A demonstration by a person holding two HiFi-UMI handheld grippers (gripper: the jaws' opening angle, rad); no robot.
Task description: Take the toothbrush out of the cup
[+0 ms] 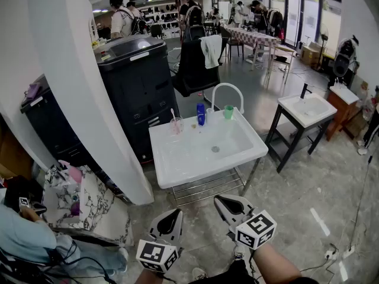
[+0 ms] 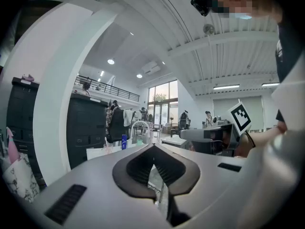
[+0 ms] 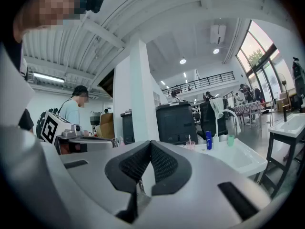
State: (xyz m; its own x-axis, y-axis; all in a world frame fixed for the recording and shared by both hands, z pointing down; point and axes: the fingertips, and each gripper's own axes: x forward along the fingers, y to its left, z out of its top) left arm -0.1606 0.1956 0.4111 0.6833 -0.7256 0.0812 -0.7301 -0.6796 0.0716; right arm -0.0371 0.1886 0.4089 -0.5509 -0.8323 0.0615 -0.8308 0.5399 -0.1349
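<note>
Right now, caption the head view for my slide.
Left tongs and right tongs shut, far from toothbrush in cup on sink.

A white washbasin (image 1: 172, 173) stands on a metal rack (image 1: 204, 188) on the grey tiled floor (image 1: 308, 182). An arched white faucet (image 1: 227, 84) rises from its back rim, with a blue bottle (image 1: 201, 115) upright just left of the faucet and a green beaker (image 1: 228, 112) under its arch. A round drain (image 1: 215, 149) sits in the bowl. Left of the basin rises a white pillar (image 1: 77, 70), and behind it stands a tall black cabinet (image 1: 136, 81). Farther back, a white towel (image 1: 211, 49) hangs over a black-draped chair (image 1: 192, 64). A second washbasin (image 1: 308, 110) on a black stand (image 1: 278, 141) stands well apart to the right
</note>
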